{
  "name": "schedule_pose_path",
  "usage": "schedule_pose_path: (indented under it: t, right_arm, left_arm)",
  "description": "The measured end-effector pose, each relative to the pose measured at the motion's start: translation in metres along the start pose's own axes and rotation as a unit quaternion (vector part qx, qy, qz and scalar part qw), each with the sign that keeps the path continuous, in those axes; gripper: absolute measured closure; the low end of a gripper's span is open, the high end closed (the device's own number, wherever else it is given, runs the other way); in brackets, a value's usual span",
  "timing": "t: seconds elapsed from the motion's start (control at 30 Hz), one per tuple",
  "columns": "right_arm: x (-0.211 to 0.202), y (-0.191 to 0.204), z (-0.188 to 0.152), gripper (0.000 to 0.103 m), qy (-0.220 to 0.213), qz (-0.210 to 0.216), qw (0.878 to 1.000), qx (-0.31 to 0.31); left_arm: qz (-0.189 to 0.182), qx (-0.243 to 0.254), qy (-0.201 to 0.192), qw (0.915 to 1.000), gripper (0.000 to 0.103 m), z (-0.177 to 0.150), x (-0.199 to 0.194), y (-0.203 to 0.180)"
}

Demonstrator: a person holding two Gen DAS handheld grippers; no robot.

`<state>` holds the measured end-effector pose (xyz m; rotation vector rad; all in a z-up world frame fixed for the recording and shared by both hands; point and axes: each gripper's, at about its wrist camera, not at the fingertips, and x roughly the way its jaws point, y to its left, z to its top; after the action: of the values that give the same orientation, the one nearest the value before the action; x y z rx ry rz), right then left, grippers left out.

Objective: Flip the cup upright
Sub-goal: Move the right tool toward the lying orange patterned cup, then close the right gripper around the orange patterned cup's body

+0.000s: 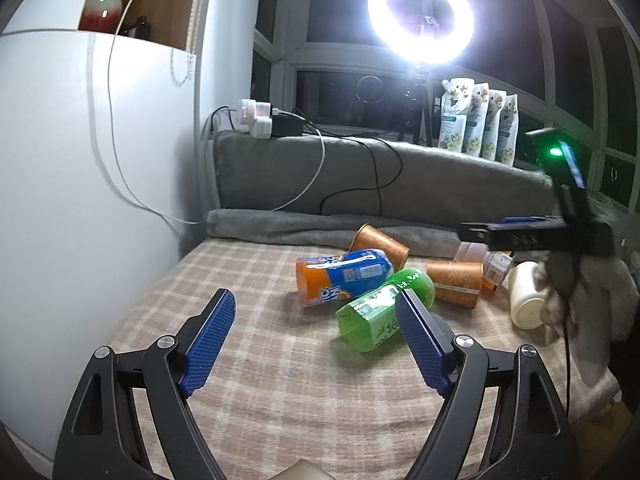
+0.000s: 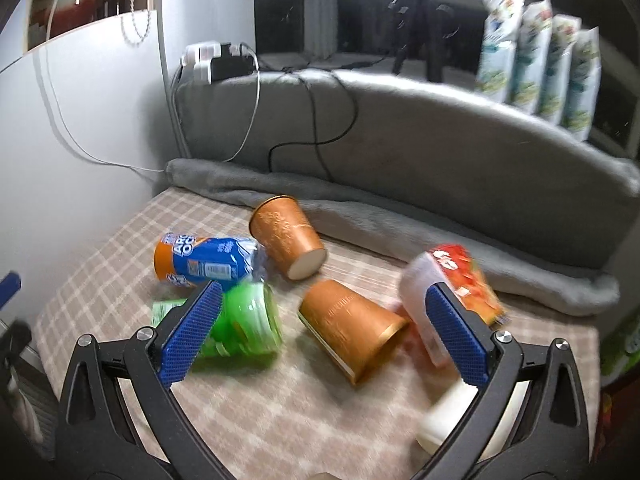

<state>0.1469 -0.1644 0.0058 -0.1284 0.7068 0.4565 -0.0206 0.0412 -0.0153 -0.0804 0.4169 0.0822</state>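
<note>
Several cups lie on their sides on the plaid cloth. A near orange cup lies between my right gripper's open fingers, a little beyond the tips. A far orange cup, a blue-orange cup, a green cup, a red-white cup and a white cup lie around it. My right gripper is open and empty. My left gripper is open and empty, its right finger in front of the green cup. The right gripper's body shows over the white cup.
A grey padded backrest with cables and a power strip runs behind the cloth. A rolled grey blanket lies at its foot. A white wall stands left. A ring light and refill pouches stand behind.
</note>
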Motion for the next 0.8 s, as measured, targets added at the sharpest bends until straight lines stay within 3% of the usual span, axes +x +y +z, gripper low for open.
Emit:
schedule_pose_path:
  t: [0.2,0.3,0.8]
  right_arm:
    - [0.052,0.006,0.024,0.005,0.051,0.028,0.998,-0.009]
    - [0.079,0.009,0.033,0.013,0.081,0.036,0.996,-0.014]
    - [0.17,0.002,0.06,0.014,0.183,0.075,0.98,0.023]
  left_arm:
    - [0.004,-0.007,0.008,0.9999,0.021,-0.001,0.003,0.008]
    - [0.001,-0.013,0.018,0.9998,0.021,-0.002,0.007,0.011]
    - [-0.023,-0.039,0.086,0.9953,0.021,-0.012,0.034,0.021]
